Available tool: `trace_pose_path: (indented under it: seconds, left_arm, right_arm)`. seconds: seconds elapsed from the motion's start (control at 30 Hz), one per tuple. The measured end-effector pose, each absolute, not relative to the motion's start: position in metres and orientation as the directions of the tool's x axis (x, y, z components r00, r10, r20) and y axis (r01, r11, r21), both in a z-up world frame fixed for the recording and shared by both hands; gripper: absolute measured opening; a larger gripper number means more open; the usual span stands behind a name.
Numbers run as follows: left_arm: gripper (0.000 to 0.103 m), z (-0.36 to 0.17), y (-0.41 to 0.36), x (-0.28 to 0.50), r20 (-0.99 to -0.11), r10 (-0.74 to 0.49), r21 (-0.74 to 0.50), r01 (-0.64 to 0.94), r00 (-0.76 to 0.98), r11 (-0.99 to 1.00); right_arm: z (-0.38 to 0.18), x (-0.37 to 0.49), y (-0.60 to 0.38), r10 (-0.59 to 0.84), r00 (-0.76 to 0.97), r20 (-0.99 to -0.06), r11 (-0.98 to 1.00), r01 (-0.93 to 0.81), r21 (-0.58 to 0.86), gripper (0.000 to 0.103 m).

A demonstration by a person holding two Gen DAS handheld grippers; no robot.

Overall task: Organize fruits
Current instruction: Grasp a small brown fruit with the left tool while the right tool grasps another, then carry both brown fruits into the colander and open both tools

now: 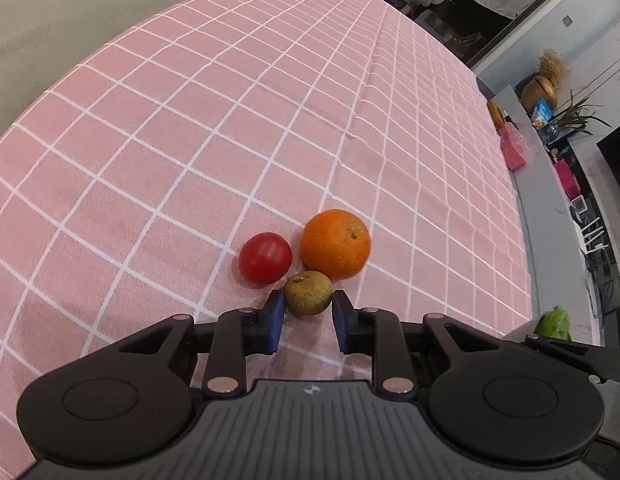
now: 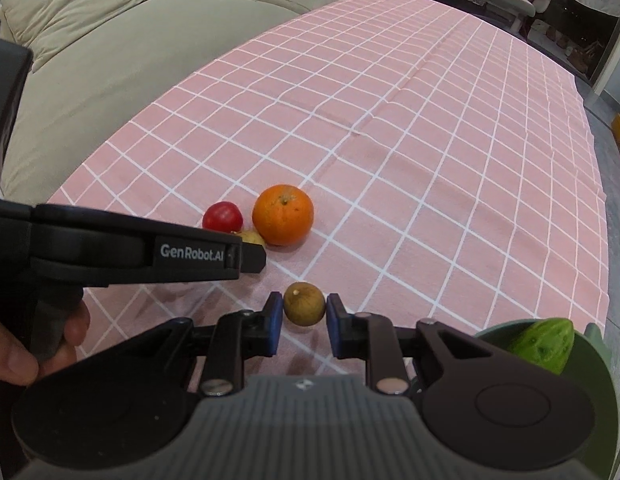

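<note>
A red tomato [image 1: 265, 258] and an orange [image 1: 335, 244] lie together on the pink checked cloth [image 1: 190, 140]. Just in front of them sits a small brown-green round fruit [image 1: 308, 293], and my left gripper [image 1: 308, 305] is shut on it, both blue pads pressing its sides. In the right wrist view my right gripper [image 2: 304, 307] is shut on a second small brown fruit [image 2: 304, 303], nearer than the tomato [image 2: 222, 217] and orange [image 2: 283, 220]. The left gripper [image 2: 250, 258] reaches in from the left there and hides most of its fruit [image 2: 252, 237].
A green bowl [image 2: 593, 376] holding a bumpy green vegetable [image 2: 547, 344] stands at the near right by the table's edge. A beige sofa [image 2: 90, 60] runs along the far left side. A person's hand [image 2: 14, 356] grips the left handle.
</note>
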State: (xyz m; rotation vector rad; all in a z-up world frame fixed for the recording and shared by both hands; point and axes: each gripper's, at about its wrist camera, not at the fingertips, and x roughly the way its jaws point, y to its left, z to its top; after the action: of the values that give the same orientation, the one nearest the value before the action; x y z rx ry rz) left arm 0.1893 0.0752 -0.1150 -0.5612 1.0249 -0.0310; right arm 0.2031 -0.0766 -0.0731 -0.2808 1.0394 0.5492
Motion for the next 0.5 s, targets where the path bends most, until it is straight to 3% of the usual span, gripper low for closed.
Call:
trace_pose_path:
  seconds: [0.5]
  left_arm:
    - [0.028, -0.057, 0.070, 0.163, -0.732, -0.353, -0.506, -0.118, 0.583, 0.854]
  right_arm:
    - [-0.023, 0.160, -0.104, 0.362, 0.457, -0.812, 0.837, -0.543, 0.067, 0.019]
